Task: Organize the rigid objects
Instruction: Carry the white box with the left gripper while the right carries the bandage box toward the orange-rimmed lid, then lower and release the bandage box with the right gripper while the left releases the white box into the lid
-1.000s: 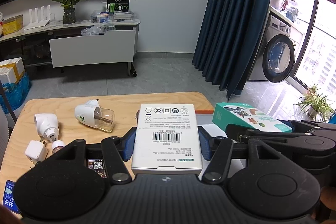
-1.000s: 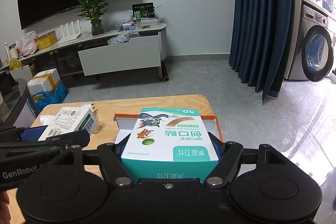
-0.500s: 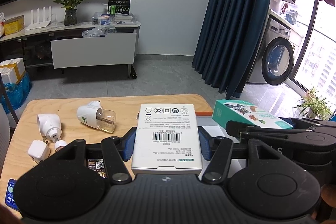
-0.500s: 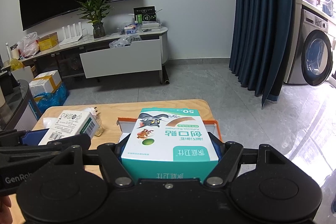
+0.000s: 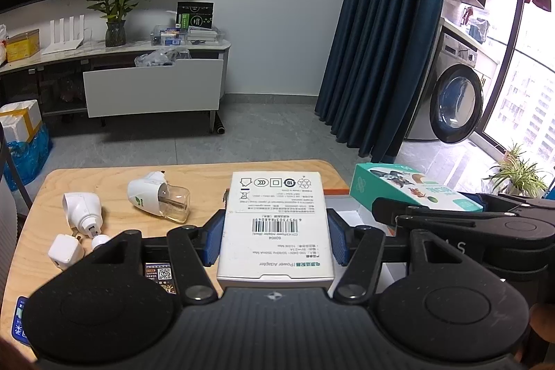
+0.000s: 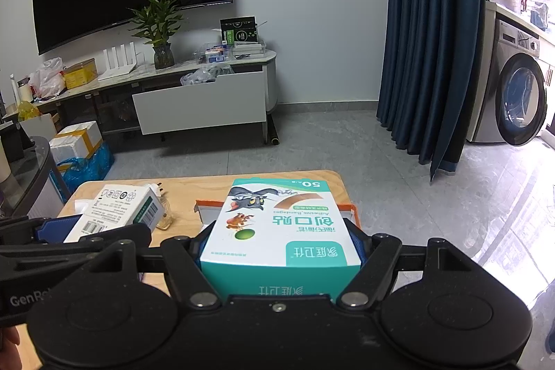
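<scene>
My left gripper (image 5: 275, 240) is shut on a white power adapter box (image 5: 275, 224), held flat above the wooden table (image 5: 104, 172). That box also shows in the right wrist view (image 6: 118, 210). My right gripper (image 6: 281, 243) is shut on a teal bandage box (image 6: 277, 227), held above an orange-rimmed white tray (image 6: 208, 208). The bandage box also shows in the left wrist view (image 5: 412, 191), to the right of the adapter box. The tray's inside is mostly hidden by the boxes and grippers.
On the table's left lie a white plug-in with a clear bottle (image 5: 158, 196), a white plug (image 5: 83, 210), a small white charger cube (image 5: 66, 252) and a card with a QR code (image 5: 159, 274). A TV cabinet (image 5: 152, 85) stands across the floor.
Both grippers have risen a little with their boxes; the table and its items sit slightly lower and farther in view. Both grips are unchanged.
</scene>
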A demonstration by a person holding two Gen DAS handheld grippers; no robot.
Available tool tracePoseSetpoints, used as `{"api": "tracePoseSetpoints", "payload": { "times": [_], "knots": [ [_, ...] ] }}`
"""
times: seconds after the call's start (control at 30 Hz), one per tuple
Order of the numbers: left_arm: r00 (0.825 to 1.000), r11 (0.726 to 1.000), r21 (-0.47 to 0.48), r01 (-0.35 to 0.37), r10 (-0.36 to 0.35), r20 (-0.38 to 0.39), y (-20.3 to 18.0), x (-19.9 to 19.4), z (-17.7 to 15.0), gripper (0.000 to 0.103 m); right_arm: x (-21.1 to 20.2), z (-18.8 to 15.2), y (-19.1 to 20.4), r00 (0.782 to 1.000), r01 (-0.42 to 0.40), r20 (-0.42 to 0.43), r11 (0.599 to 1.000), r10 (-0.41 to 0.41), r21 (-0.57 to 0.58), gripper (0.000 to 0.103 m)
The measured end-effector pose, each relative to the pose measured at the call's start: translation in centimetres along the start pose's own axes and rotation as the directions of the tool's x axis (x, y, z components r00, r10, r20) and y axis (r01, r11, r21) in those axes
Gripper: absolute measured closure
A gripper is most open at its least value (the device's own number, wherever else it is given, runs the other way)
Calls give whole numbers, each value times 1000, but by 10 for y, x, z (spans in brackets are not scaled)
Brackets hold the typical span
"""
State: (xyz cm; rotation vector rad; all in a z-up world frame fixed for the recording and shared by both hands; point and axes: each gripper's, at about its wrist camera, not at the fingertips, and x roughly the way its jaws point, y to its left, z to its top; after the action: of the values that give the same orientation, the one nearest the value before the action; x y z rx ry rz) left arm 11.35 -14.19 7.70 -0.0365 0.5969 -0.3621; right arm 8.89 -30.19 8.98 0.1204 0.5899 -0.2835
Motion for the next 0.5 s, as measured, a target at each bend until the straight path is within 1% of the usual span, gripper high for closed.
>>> {"api": "tracePoseSetpoints", "payload": {
  "times": [0.27, 0.5],
  "knots": [
    [1000, 1000, 2, -4, 4, -11, 0, 2, -3, 43, 1, -1, -2, 1000, -4, -8, 1000, 4, 6, 19],
    [999, 1000, -1, -6, 6, -44, 0, 13, -10, 43, 15, -6, -7, 999, -19, -38, 999, 20, 37, 19]
  ]
}}
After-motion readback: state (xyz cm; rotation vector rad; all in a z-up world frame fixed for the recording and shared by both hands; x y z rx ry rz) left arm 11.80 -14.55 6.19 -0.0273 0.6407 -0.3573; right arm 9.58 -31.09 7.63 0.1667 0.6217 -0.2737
